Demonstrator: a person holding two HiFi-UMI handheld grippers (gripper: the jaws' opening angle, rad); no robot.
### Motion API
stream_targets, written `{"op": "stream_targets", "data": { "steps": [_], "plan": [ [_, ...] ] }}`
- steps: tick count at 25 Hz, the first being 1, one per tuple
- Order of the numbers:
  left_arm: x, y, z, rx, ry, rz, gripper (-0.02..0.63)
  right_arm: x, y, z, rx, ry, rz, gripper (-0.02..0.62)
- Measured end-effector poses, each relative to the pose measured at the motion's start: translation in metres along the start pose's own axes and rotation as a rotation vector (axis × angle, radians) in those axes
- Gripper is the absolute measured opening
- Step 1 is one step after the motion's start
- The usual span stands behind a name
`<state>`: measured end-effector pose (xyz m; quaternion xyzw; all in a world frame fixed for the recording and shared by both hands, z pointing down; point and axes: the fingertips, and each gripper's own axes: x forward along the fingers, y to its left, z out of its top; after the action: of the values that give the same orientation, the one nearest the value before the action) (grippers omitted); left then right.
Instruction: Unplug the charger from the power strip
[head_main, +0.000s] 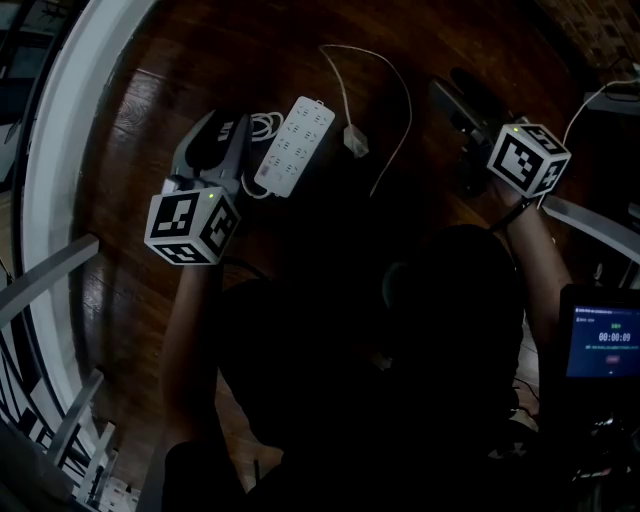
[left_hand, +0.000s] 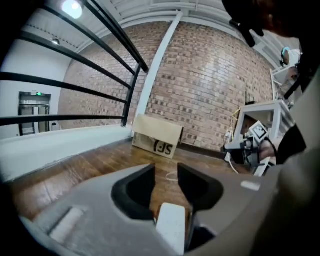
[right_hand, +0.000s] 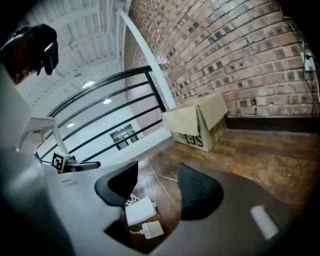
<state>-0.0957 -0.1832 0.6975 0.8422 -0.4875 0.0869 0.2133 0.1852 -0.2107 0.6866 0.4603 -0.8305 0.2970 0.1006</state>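
- The white charger (head_main: 356, 140) lies unplugged just beside the power strip (head_main: 296, 145), on its right.
- The left gripper (left_hand: 166, 172), left of the power strip, has its jaws spread and empty.
- The right gripper (right_hand: 157, 172) has its jaws spread and empty.

The white power strip (head_main: 297, 145) lies flat on the dark wooden floor (head_main: 140, 120), socket face up and set on a slant, with rows of empty outlets along it. Its own white cord (head_main: 266, 125) is bunched at one long side. The charger (head_main: 356, 141) – a small white block – lies on the floor just beside the strip, unplugged and apart from it, its thin white cable (head_main: 400, 85) looping away in a wide arc.
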Motion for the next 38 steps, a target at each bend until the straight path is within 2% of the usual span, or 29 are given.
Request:
{"op": "stream_targets", "data": {
  "steps": [4,7,10,14,17,21,25,29,38],
  "plan": [
    [-0.014,-0.021,0.057,0.064,-0.067,-0.056,0.146,-0.010,0.051,0.048,-0.097,-0.068,0.090,0.196],
    [-0.030,-0.039,0.096,0.112,-0.098,-0.075,0.146,-0.011,0.091,0.068,-0.153,-0.093,0.180,0.125],
    [-0.050,-0.061,0.133,0.166,-0.172,-0.095,0.145,-0.011,0.132,0.087,-0.199,-0.139,0.272,0.067],
    [-0.068,-0.086,0.164,0.270,-0.264,-0.100,0.144,-0.014,0.178,0.105,-0.293,-0.191,0.361,0.017],
    [-0.072,-0.088,0.157,0.316,-0.258,-0.087,0.140,-0.008,0.192,0.098,-0.352,-0.165,0.381,0.015],
    [-0.071,-0.091,0.143,0.265,-0.231,-0.120,0.130,0.000,0.189,0.089,-0.355,-0.135,0.364,0.015],
    [-0.071,-0.094,0.158,0.241,-0.295,-0.123,0.126,-0.001,0.189,0.085,-0.375,-0.141,0.348,0.014],
    [-0.076,-0.091,0.162,0.233,-0.321,-0.119,0.123,-0.004,0.188,0.089,-0.391,-0.159,0.332,0.014],
    [-0.078,-0.087,0.145,0.240,-0.248,-0.114,0.121,-0.005,0.184,0.089,-0.388,-0.159,0.329,0.014]
  ]
}}
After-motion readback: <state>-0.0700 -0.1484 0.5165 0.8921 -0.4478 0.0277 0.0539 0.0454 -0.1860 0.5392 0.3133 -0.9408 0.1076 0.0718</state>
